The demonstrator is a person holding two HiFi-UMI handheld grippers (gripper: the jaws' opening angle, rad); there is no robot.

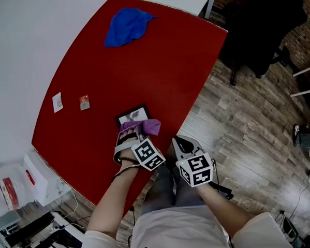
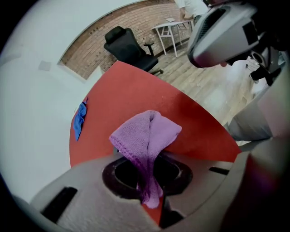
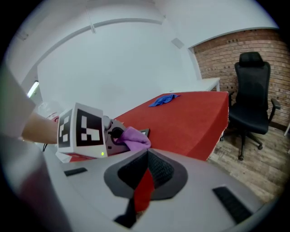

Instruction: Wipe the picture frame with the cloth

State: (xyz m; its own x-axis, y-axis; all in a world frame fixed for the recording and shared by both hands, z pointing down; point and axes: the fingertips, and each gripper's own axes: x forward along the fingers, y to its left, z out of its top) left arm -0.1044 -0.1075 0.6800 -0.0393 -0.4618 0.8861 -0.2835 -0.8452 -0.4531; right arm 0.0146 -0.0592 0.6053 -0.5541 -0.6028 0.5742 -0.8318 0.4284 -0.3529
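Note:
A small black picture frame [image 1: 132, 116] lies flat on the red table [image 1: 141, 64], close to its near edge. My left gripper [image 1: 137, 129] hovers just on the near side of the frame, shut on a purple cloth [image 1: 146, 127] that bunches over the frame's near edge. In the left gripper view the purple cloth [image 2: 147, 140] stands up out of the closed jaws of the left gripper [image 2: 152, 179]. My right gripper [image 1: 178, 141] is held off the table's edge, to the right of the left one, shut and empty. The right gripper view shows the cloth [image 3: 134, 139] and the frame [image 3: 144, 132] beyond the right gripper [image 3: 146, 156].
A blue cloth [image 1: 126, 25] lies crumpled at the table's far end. Two small cards [image 1: 57, 101] [image 1: 84, 102] rest near the left edge. A black office chair [image 1: 264, 32] stands on the wooden floor to the right. A plastic bag [image 1: 13, 185] sits lower left.

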